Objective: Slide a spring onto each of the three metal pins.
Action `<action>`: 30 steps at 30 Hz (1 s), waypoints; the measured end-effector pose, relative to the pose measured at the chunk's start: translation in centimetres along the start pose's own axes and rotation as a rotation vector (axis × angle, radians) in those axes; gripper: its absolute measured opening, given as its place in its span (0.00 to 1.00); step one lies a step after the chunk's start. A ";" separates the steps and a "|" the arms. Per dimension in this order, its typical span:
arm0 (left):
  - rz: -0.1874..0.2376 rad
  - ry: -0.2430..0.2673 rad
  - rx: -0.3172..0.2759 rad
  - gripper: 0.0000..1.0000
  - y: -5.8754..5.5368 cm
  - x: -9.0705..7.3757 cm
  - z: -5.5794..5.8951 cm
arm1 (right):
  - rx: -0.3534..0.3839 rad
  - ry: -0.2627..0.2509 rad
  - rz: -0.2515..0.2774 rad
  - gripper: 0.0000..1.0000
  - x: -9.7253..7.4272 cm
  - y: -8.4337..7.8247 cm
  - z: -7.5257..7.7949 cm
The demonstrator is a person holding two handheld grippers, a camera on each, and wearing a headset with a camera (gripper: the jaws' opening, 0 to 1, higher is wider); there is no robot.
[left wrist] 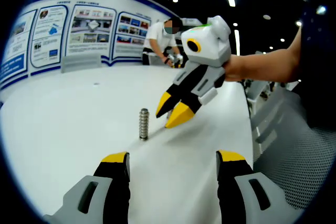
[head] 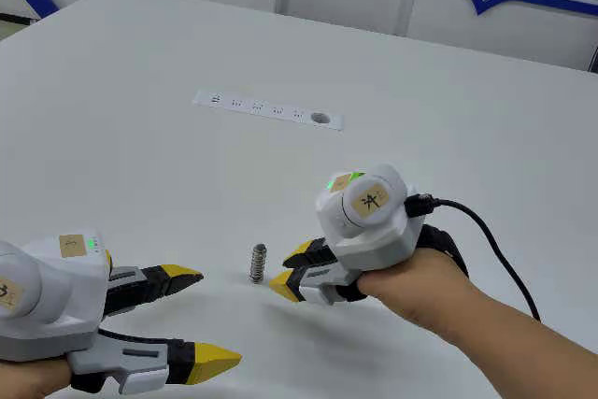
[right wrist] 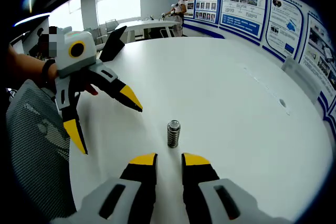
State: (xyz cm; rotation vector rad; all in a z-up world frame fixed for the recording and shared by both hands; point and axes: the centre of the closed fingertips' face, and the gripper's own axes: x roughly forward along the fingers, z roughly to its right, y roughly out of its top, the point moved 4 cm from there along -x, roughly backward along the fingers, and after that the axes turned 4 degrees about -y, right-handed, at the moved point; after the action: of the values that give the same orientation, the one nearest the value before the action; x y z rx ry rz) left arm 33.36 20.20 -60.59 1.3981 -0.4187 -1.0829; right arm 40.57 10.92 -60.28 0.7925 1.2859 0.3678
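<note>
1. Spring stands upright on the desk toward its near edge, between the two grippers. Cannot tell whether a pin sits inside it.
2. Right gripper: fingers narrow, empty, tips just beside the spring. Left gripper: fingers wide, empty.
3. Judgement: approach level and close gently at mid-coil, or the spring tips over.
4. Socket strip lies toward the far edge, well apart and not in the way.
</note>
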 end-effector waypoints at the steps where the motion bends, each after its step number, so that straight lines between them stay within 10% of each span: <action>1: -0.001 0.000 0.000 0.68 0.0 0.0 0.0 | 0.001 -0.001 0.001 0.20 -0.1 -0.1 -0.1; 30: 0.003 -0.001 0.002 0.69 0.3 0.0 0.2 | 0.084 -0.061 0.025 0.24 -4.7 -4.2 -0.5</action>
State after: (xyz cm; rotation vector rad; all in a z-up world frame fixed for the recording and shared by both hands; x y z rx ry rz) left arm 33.33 20.03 -60.30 1.3988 -0.4226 -1.0811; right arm 38.05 5.12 -59.90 0.8845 1.2416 0.3088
